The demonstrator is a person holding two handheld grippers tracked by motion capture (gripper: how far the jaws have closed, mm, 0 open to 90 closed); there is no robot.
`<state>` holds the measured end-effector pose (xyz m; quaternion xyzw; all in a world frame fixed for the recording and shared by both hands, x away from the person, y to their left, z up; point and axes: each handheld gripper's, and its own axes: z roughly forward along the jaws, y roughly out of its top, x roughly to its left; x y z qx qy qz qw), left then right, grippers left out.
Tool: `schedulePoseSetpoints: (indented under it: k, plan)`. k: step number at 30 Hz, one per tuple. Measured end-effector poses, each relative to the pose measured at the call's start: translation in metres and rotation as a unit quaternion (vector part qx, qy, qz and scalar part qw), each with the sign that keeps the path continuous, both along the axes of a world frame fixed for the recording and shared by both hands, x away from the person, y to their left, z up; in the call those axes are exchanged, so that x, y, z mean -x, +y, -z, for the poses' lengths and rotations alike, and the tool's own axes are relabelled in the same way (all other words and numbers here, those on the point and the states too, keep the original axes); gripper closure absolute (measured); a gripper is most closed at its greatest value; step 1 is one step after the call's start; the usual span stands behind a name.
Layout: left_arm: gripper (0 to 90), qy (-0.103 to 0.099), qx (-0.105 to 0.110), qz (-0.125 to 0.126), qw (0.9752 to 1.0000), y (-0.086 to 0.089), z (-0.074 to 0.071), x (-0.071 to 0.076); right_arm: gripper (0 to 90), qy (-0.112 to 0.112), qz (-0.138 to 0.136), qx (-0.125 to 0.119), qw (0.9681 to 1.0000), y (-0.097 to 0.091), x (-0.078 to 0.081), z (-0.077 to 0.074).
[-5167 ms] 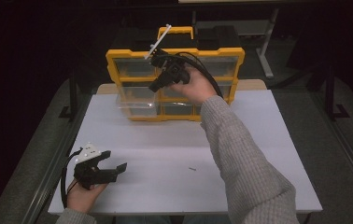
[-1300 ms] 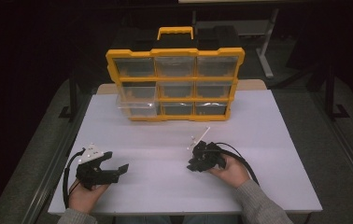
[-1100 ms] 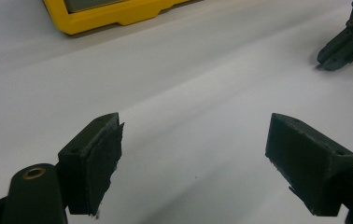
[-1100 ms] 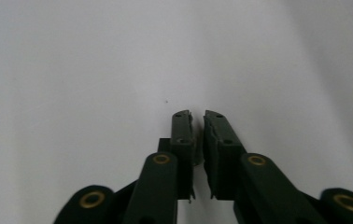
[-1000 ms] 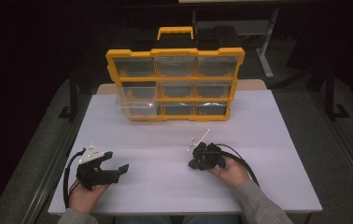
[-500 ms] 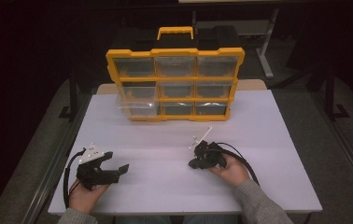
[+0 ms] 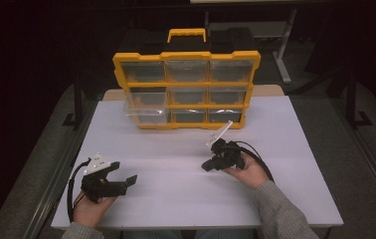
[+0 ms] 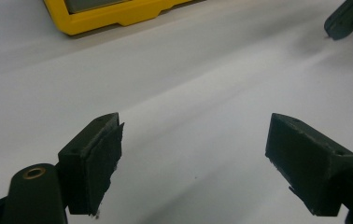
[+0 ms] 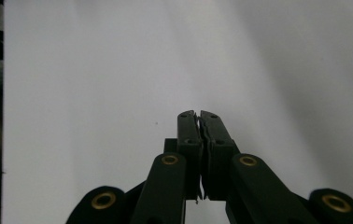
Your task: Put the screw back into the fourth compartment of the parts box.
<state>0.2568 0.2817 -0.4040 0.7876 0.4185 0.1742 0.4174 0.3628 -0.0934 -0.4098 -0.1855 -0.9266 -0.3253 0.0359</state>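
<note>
Right gripper (image 7: 207, 166), jaws pressed together on nothing, hovers just over the white table (image 7: 176, 199) right of centre, while the left gripper (image 7: 129, 181), jaws spread wide and empty, sits at the near left corner, and the yellow organizer (image 7: 186, 55) stands upright at the far edge.

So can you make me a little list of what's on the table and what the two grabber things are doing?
table: white table top, dark room around it
box: yellow organizer box with clear drawers, standing at the far edge, black handle side up
left gripper: left gripper low over the near left of the table, jaws wide apart, nothing between them
right gripper: right gripper near the middle right, jaws pressed together, nothing in them
hands: one holds each gripper
</note>
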Motion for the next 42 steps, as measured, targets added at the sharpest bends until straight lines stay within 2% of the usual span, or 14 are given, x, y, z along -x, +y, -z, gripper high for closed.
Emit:
schedulePoseSetpoints:
  k: [6,9,12,13,15,23,29,42]
  plan:
    - [18.0,-0.002,0.001,0.0,1.0,0.0,0.0,0.0,86.4,-0.008,0.003,-0.002,1.0,0.0,-0.012,-0.025]
    - [18.0,-0.002,-0.006,0.004,1.0,0.002,-0.001,0.0,86.4,-0.012,0.005,-0.003,0.9999,0.0,-0.018,-0.032]
    - [18.0,-0.003,-0.005,0.004,1.0,0.002,-0.001,0.0,86.4,-0.013,0.007,-0.004,0.9999,0.001,-0.023,-0.041]
    - [18.0,-0.005,0.004,-0.001,1.0,0.0,0.0,0.0,86.4,-0.015,0.006,-0.003,0.9999,0.001,-0.024,-0.044]
    - [18.0,-0.006,0.007,-0.002,1.0,0.0,0.0,0.0,86.4,-0.017,0.008,-0.002,0.9998,0.002,-0.027,-0.049]
    - [18.0,-0.005,0.002,0.001,1.0,0.002,-0.001,0.0,86.4,-0.03,0.01,-0.007,0.9995,0.005,-0.037,-0.07]
    - [18.0,-0.004,0.001,0.002,1.0,0.002,-0.001,0.0,86.3,-0.045,0.006,-0.007,0.999,0.01,-0.042,-0.088]
    - [18.0,-0.004,-0.003,0.004,1.0,0.003,-0.002,0.0,86.3,-0.055,0.001,-0.01,0.9984,0.022,-0.05,-0.116]
